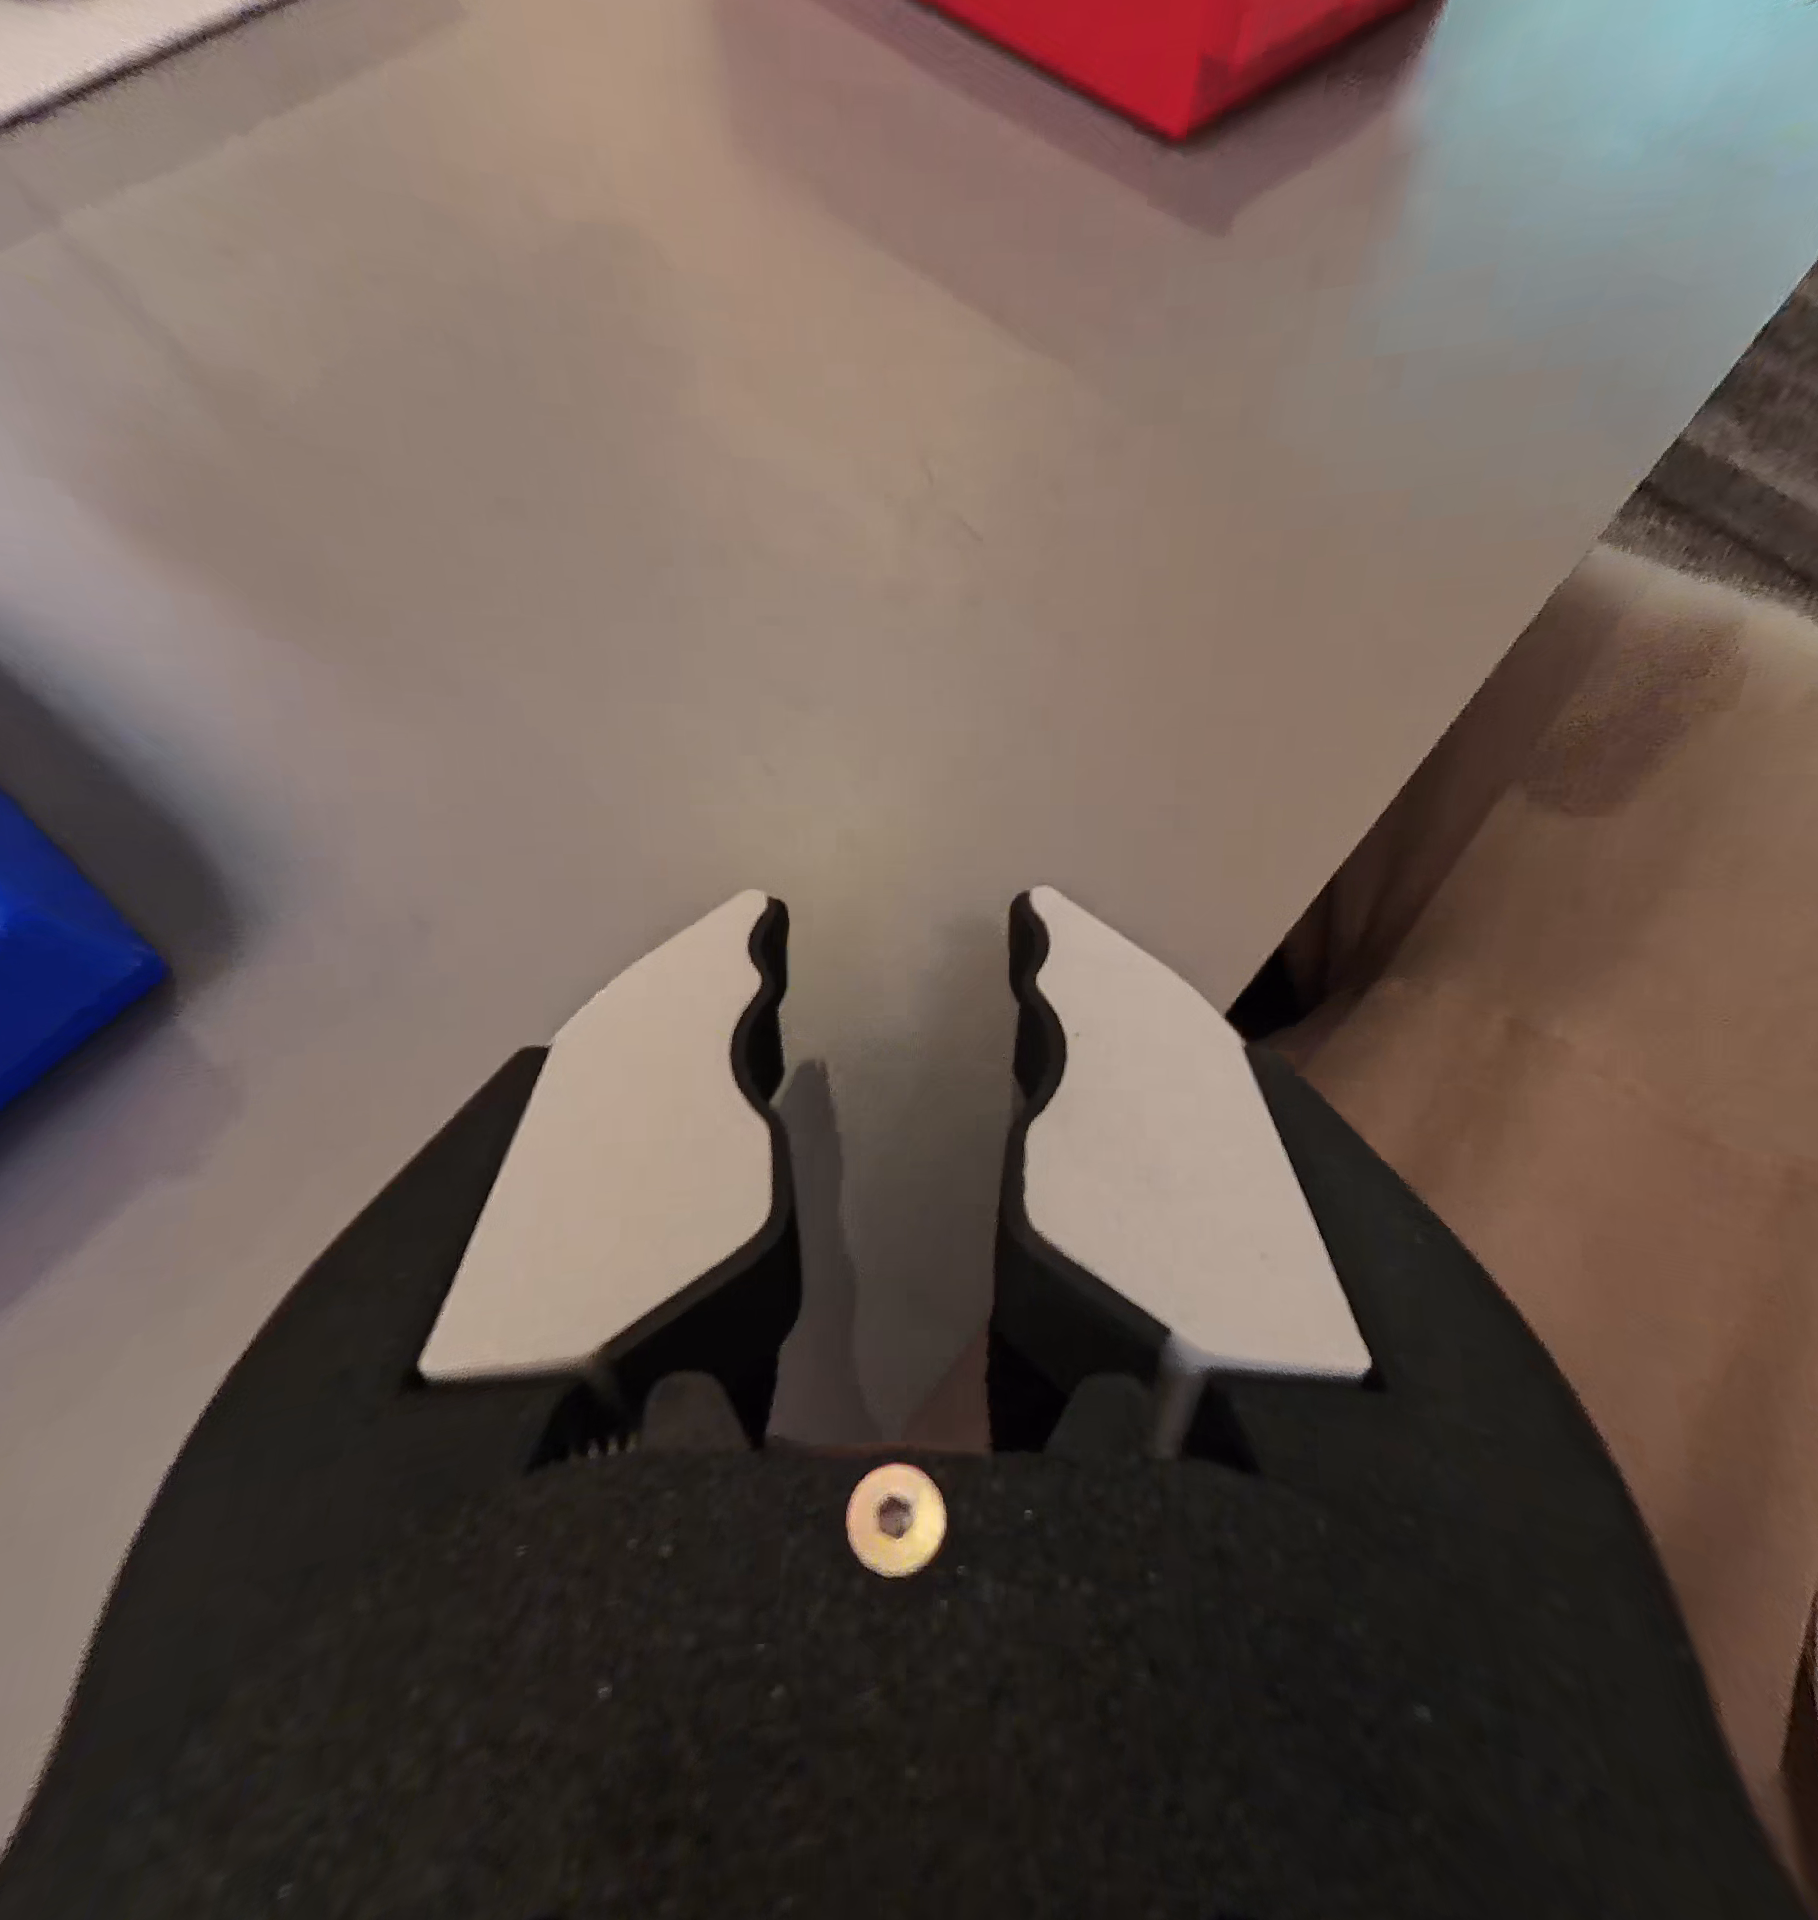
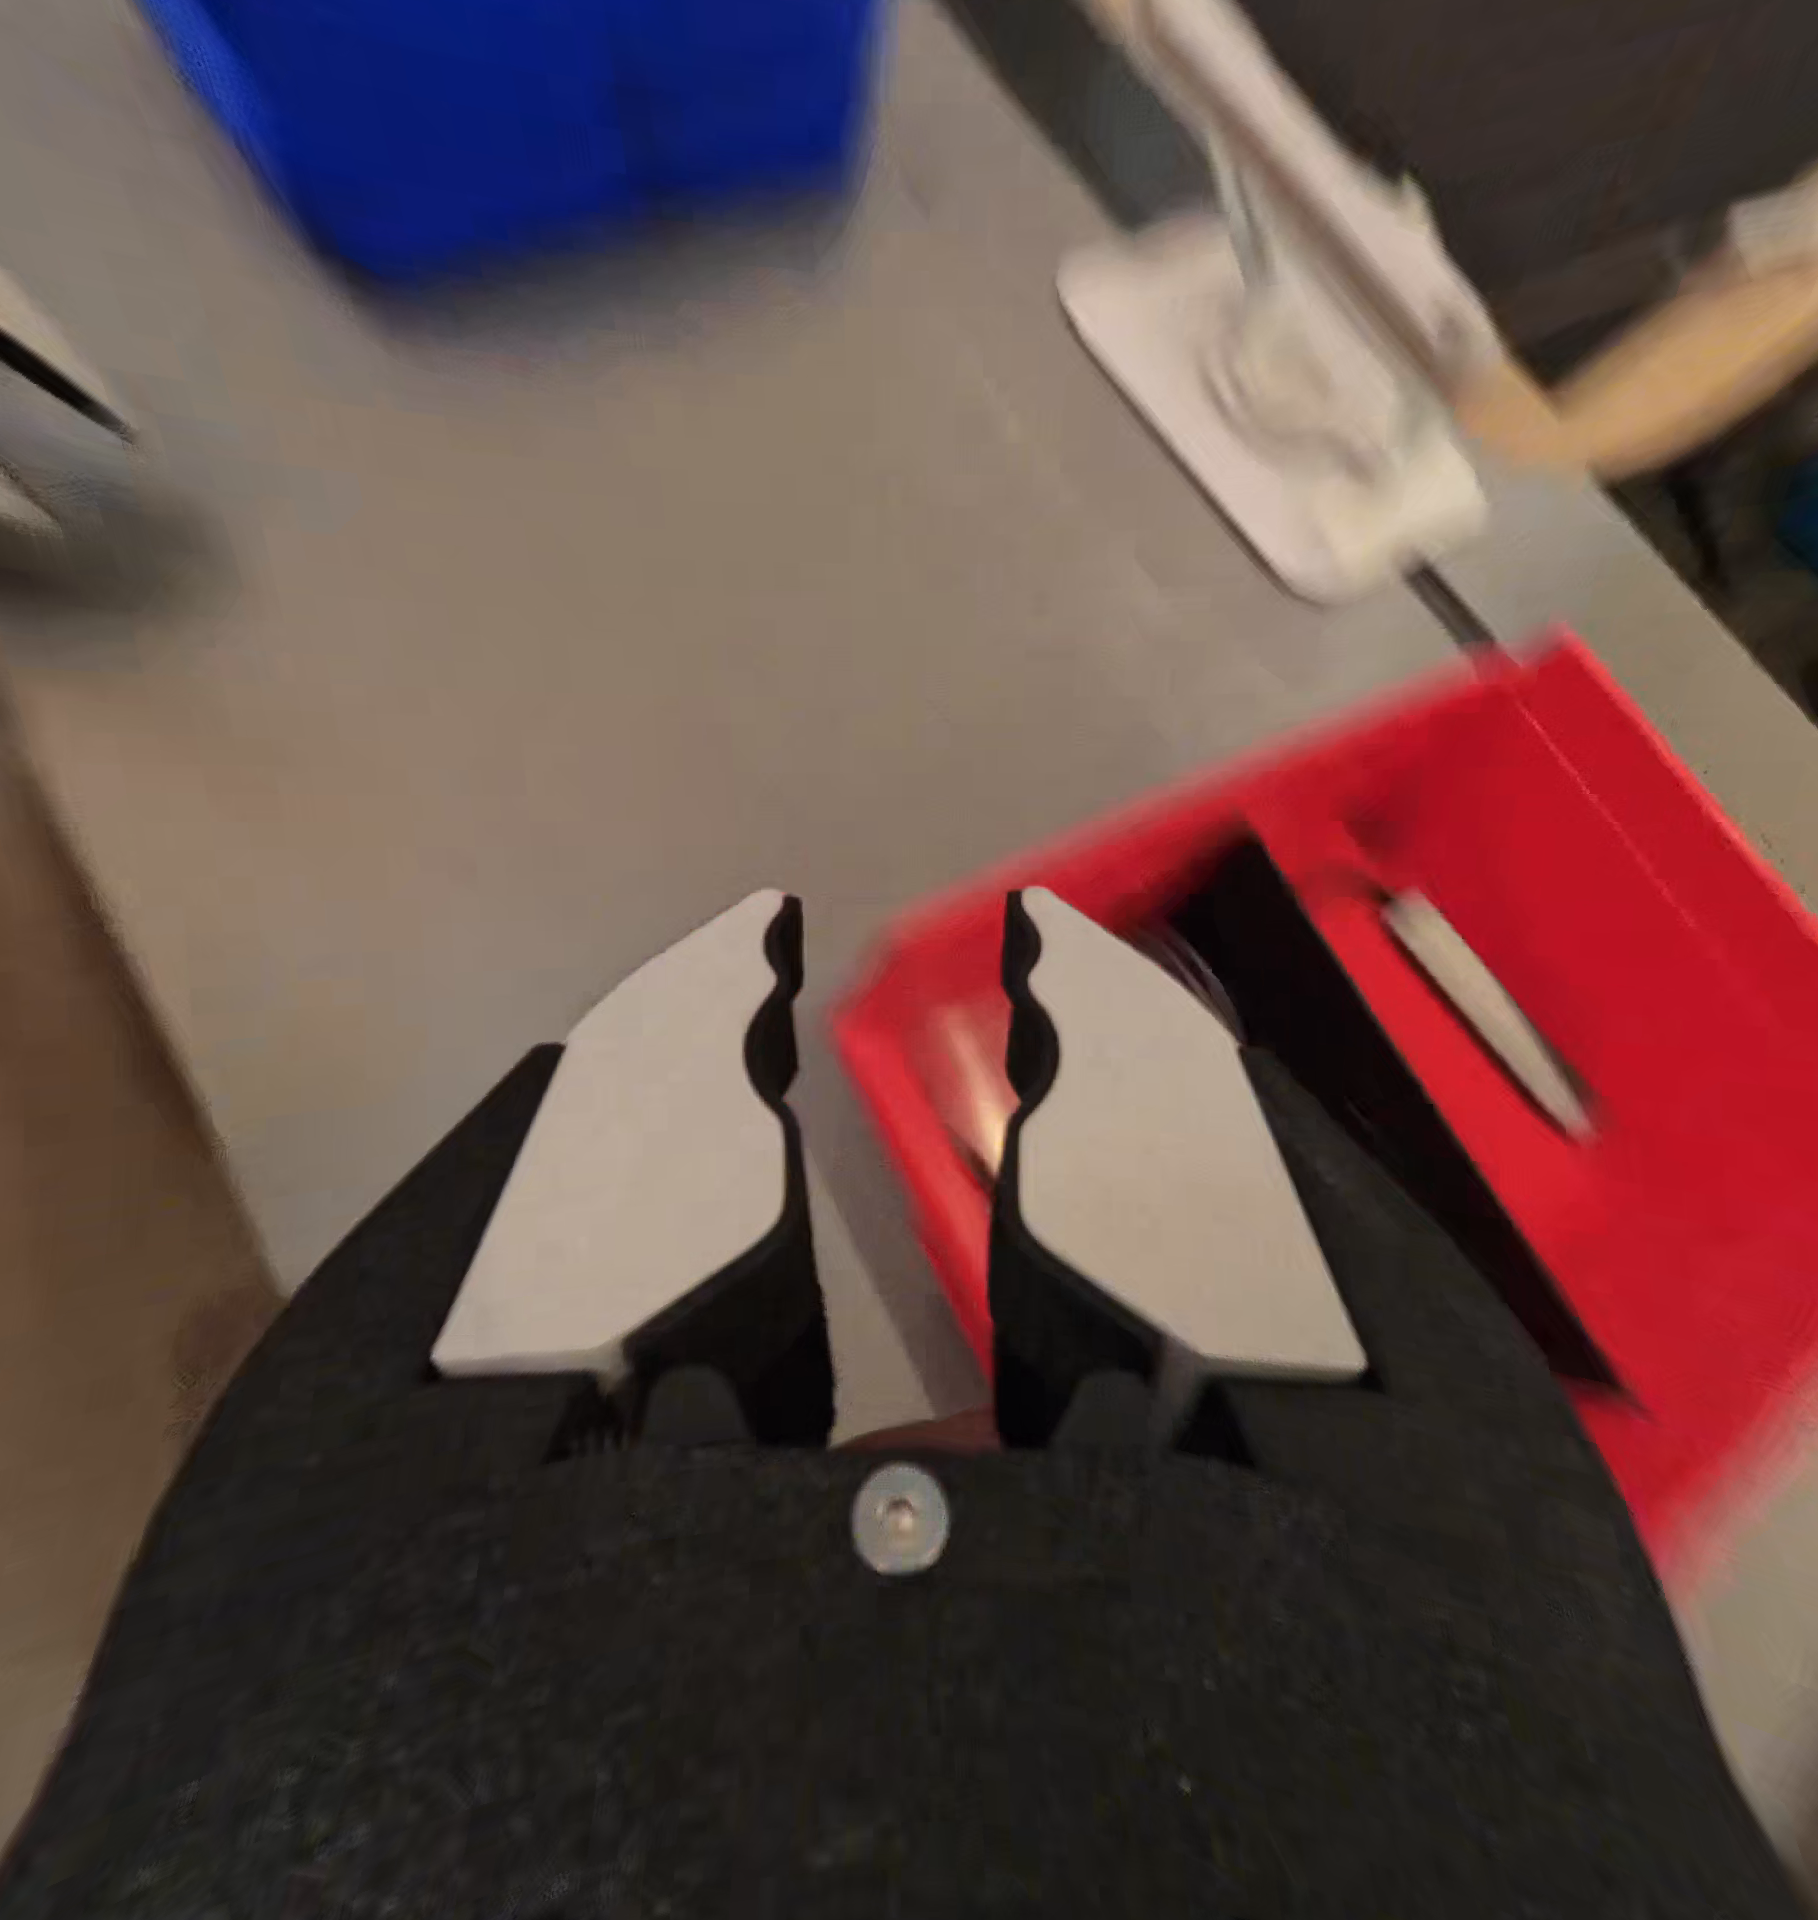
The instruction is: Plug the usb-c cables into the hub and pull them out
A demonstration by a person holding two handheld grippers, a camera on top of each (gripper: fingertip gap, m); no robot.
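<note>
Right wrist view: right gripper (image 2: 903, 914) beside red bin (image 2: 1663, 1039)

Both wrist views close above the grey table (image 1: 676, 520), angled down, sharing red bin (image 2: 1663, 935), blue bin (image 1: 11, 935)

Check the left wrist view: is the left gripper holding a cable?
No, the left gripper is open with only bare grey table showing between its fingers.

Bare table (image 1: 676, 520) ahead; blue bin (image 2: 531, 125) left; red bin (image 2: 1507, 935) right.
</note>
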